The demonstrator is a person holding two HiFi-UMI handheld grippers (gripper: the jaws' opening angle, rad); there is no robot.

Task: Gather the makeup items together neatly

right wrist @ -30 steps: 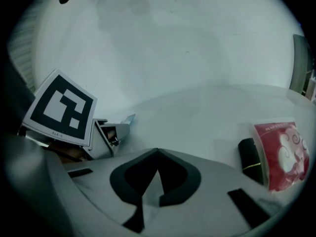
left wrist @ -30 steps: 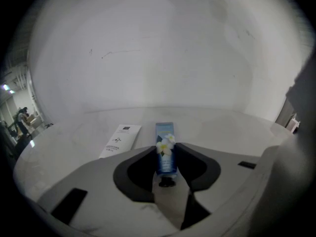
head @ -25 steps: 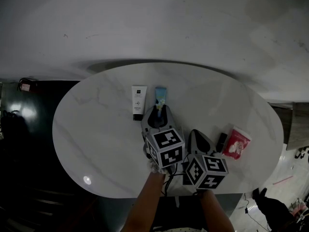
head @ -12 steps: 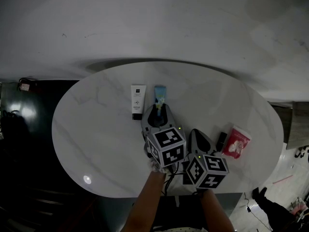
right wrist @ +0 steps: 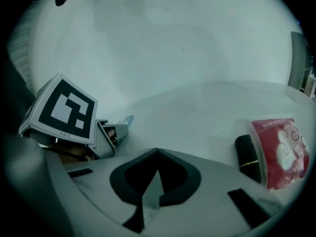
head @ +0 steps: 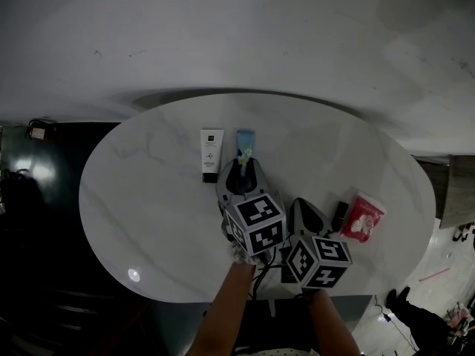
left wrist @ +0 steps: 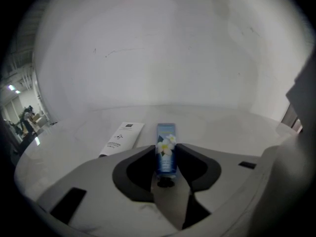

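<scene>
Since a second ago your left gripper [left wrist: 167, 154] has been opening its jaws round the blue tube [left wrist: 166, 137]. Neither hand has shifted, and no item on the table [head: 148, 199] has moved.

Nearest you, your right gripper [right wrist: 157, 154] is closed tip to tip with nothing in it, hanging over bare table. To its right a black lipstick [right wrist: 247, 158] lies flat, just beside a red packet [right wrist: 282, 149], both well apart from the tubes.

Just ahead and to the left, your left gripper stands wide. The blue tube lies flat between its jaws, cap end toward you. The jaws sit close on both sides, and you cannot tell from any view whether they touch it.

Beyond, a white tube [left wrist: 121, 138] lies just left of the blue one, roughly parallel and not touching.
</scene>
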